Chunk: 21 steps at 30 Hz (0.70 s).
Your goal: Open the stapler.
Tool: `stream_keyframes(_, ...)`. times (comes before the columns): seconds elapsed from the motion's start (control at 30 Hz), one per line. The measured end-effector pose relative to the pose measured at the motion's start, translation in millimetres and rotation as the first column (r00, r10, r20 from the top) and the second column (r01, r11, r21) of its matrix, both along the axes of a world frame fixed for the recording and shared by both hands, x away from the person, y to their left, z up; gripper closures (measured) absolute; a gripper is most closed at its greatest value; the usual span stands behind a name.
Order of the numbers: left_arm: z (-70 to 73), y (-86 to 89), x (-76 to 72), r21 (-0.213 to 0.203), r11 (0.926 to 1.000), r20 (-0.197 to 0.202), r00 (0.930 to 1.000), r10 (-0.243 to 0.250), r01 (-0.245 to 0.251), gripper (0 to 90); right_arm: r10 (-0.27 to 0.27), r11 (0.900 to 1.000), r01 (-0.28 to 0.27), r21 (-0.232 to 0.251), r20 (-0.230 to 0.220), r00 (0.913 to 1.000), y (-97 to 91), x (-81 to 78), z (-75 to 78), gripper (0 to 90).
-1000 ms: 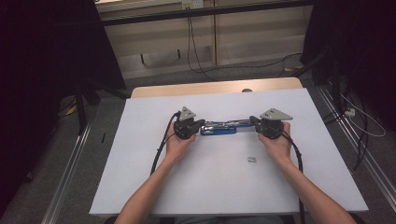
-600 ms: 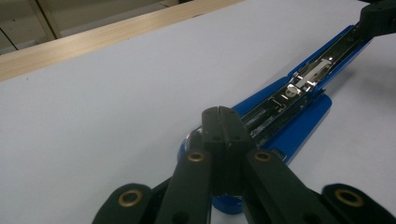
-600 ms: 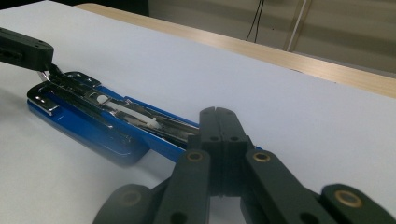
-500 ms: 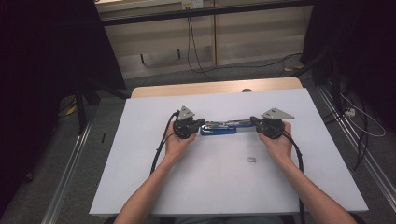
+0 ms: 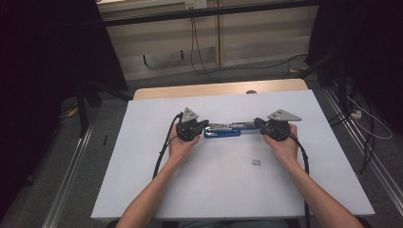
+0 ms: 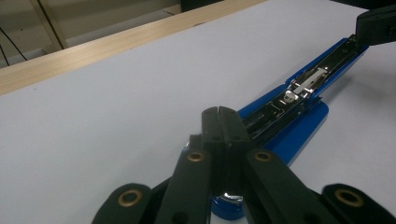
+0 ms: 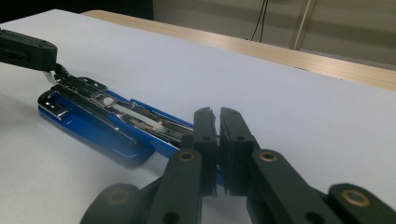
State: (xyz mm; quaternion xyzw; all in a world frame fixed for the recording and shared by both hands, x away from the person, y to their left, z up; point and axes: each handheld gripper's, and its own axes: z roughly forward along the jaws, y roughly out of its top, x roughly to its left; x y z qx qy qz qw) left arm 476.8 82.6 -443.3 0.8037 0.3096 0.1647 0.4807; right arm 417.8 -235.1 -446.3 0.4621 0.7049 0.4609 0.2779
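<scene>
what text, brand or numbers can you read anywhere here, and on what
None can be read.
Blue stapler, opened out flat on the white table: no brand or number legible on its blue body or metal rail.
Small grey piece near the right hand: too small to tell if it bears any marking.

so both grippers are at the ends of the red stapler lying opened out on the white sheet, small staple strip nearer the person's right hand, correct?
One thing is off: the stapler is blue, not red, as the high view shows. The rest holds: it lies opened out on the white sheet, the left gripper at one end, the right gripper at the other, and the small staple strip nearer the right hand.
</scene>
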Motion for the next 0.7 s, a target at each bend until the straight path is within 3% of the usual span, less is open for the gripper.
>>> stream_keyframes(0.27,1.8,-0.7,-3.0,-0.021,0.9998,0.009,1.0,-0.001,0.001,82.6,0.008,0.9998,-0.008,0.016,0.009,0.9999,-1.3,-0.7,2.7,84.1)
stream_keyframes(0.37,4.7,1.6,-3.9,-0.04,0.9992,0.012,0.9999,0.007,-0.006,71.5,0.006,0.9996,-0.006,0.027,0.011,0.9999,-1.8,-1.1,3.8,80.4)
stream_keyframes(0.43,6.3,4.0,-4.2,-0.054,0.9984,0.005,0.9998,0.017,-0.017,69.7,0.007,0.9995,-0.007,0.031,0.011,0.9999,-1.8,-1.2,3.9,79.4)
stream_keyframes(0.6,7.2,9.5,-4.7,-0.049,0.9975,-0.004,0.9987,0.05,-0.05,52.8,0.014,0.9986,-0.014,0.05,0.012,0.9998,-1.1,-2.1,5.5,71.4)
stream_keyframes(0.63,8.6,11.0,-5.4,-0.039,0.9979,-0.007,0.9987,0.051,-0.051,44.3,0.012,0.9983,-0.012,0.057,0.005,0.9999,-1.2,-2.3,5.9,65.1)
stream_keyframes(0.7,9.9,11.3,-6.1,-0.026,0.998,-0.003,0.9983,0.058,-0.058,34.7,0.013,0.9983,-0.013,0.057,0.003,0.9999,-1.5,-2.3,5.9,62.1)
